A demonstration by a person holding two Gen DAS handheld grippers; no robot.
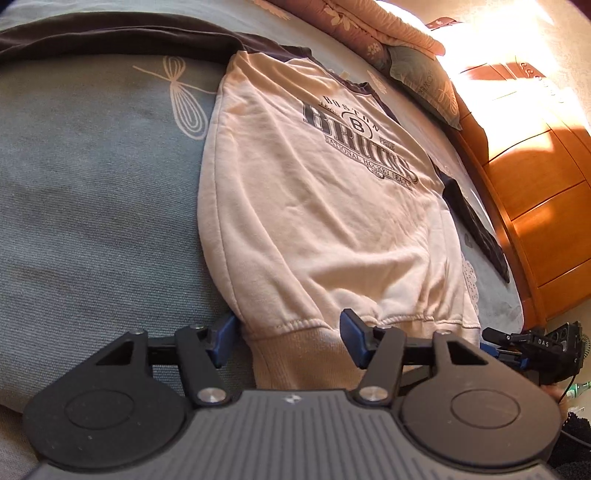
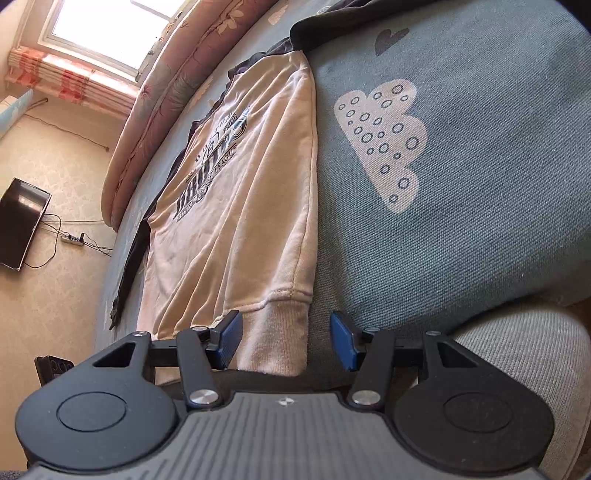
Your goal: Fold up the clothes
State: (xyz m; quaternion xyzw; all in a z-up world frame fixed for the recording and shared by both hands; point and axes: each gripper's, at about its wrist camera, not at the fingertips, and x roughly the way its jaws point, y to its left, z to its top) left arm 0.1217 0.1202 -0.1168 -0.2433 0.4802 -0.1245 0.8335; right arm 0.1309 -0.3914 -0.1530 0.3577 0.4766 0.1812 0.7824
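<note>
Left wrist view: a cream sweatshirt (image 1: 314,206) with a dark printed hockey logo lies flat, front side up, on a grey-green bedsheet (image 1: 92,221) patterned with pale drawings. Its ribbed hem is nearest the camera and its dark collar is at the far end. One dark sleeve (image 1: 110,33) stretches away to the far left across the sheet; the other dark sleeve (image 1: 476,229) lies along the sweatshirt's right edge. The left gripper (image 1: 291,341) sits at the near left corner of the hem with its blue-padded fingers (image 1: 225,339) spread wide. The corner of the ribbed hem lies between them, but nothing is clamped. At the near right, just past the hem's other corner, part of the right gripper (image 1: 532,347) shows. Beyond the bed on the right is an orange wooden cabinet (image 1: 546,206) in bright sunlight, and a floral quilt (image 1: 351,22) lies along the far edge.

Right wrist view: the same sweatshirt (image 2: 240,206) runs away from the camera on the left half of the sheet (image 2: 480,184). The right gripper (image 2: 288,341) rests at the near right corner of the hem, its blue fingers (image 2: 343,343) wide apart and gripping nothing; the left finger overlaps the ribbed hem and the right finger is over bare sheet. A sunlit window (image 2: 110,29) and a dark screen (image 2: 22,221) on the wall are at the far left.
</note>
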